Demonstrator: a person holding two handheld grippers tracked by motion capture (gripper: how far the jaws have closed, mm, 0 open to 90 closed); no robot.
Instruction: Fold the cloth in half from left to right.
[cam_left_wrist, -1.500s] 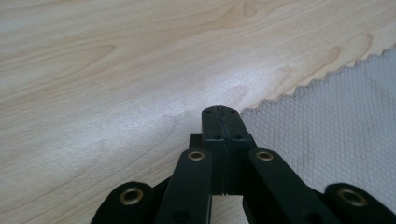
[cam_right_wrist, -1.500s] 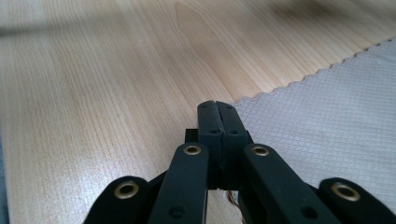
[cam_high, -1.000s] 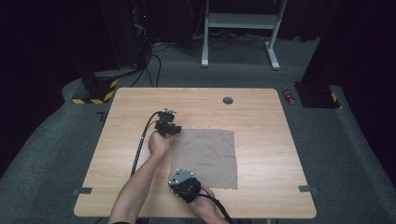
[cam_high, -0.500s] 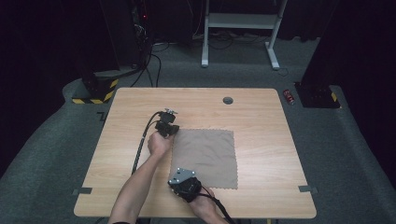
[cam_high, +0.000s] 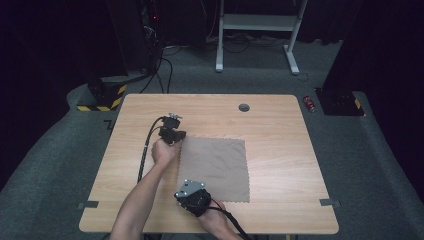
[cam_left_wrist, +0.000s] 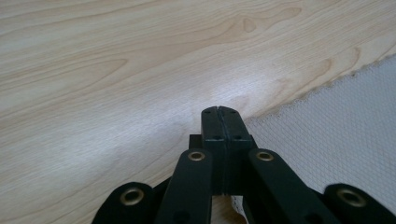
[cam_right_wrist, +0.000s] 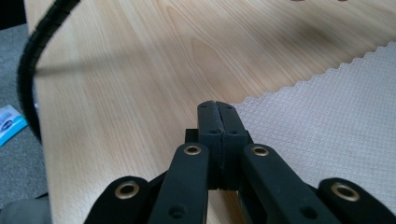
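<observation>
Cloth (cam_high: 215, 162) lies flat near the middle of the surface (cam_high: 280, 125), a square grey-brown sheet with a fine woven grid and pinked, zigzag edges. The left tool (cam_high: 172, 134) sits at its far left corner; in the left gripper view its jaws are pressed together with a scrap of the cloth's corner showing beneath them, so the left tool (cam_left_wrist: 218, 112) has just closed and seems to pinch that corner. The right tool (cam_high: 192, 196) sits at the near left corner, and in the right gripper view the right tool (cam_right_wrist: 218, 108) is likewise fully closed right at the cloth's edge (cam_right_wrist: 327, 121); whether fabric is caught there I cannot tell. Light wood grain covers the surface, with a small dark round grommet (cam_high: 244, 107) near its far edge. Grey carpet (cam_high: 380, 165) surrounds it, with a white desk frame (cam_high: 257, 22) in the dark room behind
</observation>
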